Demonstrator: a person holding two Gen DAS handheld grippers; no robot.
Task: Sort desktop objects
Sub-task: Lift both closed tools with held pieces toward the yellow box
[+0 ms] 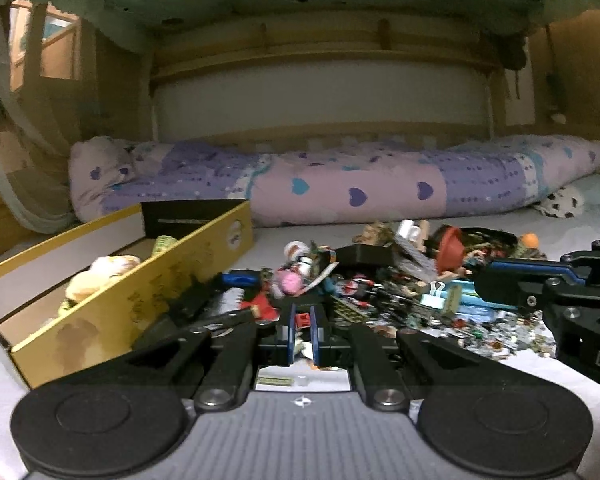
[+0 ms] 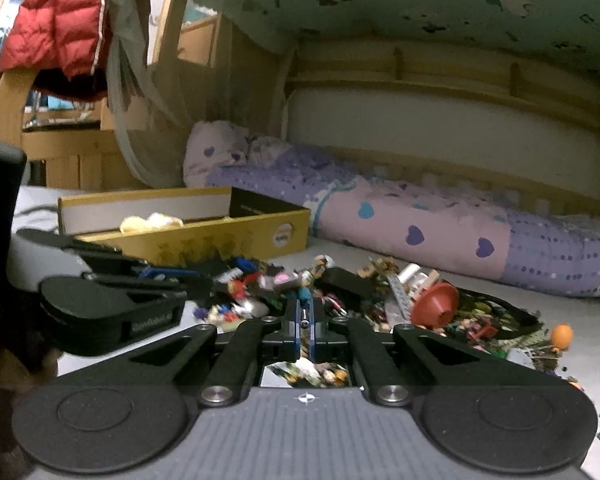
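A rolled quilt [image 1: 340, 184] with purple and blue hearts lies along the far wall, well behind the work area; its right end runs out of the right wrist view. In front of it, at left, stands a long yellow cardboard box [image 1: 140, 300], open at the top. Pale soft items lie inside, but blur prevents identification. The near end of the box is cut off by the frame edge.

The pile of small toys and parts [image 1: 400, 280] covers the light bed surface [image 1: 500, 376] to the right of the box, just beside it. Most pieces are too small and blurred to name. A red cone-shaped piece [image 2: 436, 304] and an orange ball [image 2: 561, 335] at the right fringe are distinguishable.

Left gripper [image 1: 303, 330]: fingers drawn close together at the near edge of the pile, with a small red piece [image 1: 303, 319] between the tips. Whether it is pinched cannot be determined.

Right gripper [image 2: 305, 326]: fingers nearly together over the pile centre, with a small dark object [image 2: 305, 323] in the gap; grip contact is unclear.
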